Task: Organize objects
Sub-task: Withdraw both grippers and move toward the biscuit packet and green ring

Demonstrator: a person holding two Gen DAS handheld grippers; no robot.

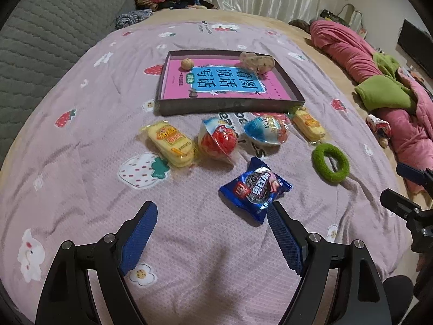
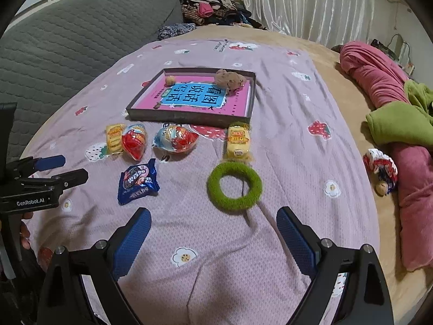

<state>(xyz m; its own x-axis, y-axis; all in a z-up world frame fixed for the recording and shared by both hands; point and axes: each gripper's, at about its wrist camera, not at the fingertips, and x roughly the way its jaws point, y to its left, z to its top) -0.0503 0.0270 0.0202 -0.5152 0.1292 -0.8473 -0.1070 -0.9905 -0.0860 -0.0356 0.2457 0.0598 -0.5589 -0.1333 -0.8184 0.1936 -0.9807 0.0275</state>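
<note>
A dark shallow box (image 1: 230,105) (image 2: 189,116) lies on the bed, lined with a pink and blue book; a walnut (image 1: 186,63) and a brown plush toy (image 1: 257,61) sit inside. In front lie two yellow wafer packs (image 1: 170,142) (image 1: 308,124), a red toy egg (image 1: 216,140), a blue toy egg (image 1: 266,131), a blue cookie packet (image 1: 254,187) (image 2: 138,181) and a green fuzzy ring (image 1: 330,166) (image 2: 234,185). My left gripper (image 1: 212,214) is open and empty, its right finger beside the cookie packet. My right gripper (image 2: 213,219) is open and empty, just short of the ring.
A pink strawberry-print sheet (image 1: 81,162) covers the bed. A grey quilted headboard (image 1: 40,40) stands at the left. Rolled pink and green blankets (image 2: 400,124) lie along the right edge, with a small wrapped toy (image 2: 381,173). Clothes are piled at the back (image 2: 211,8).
</note>
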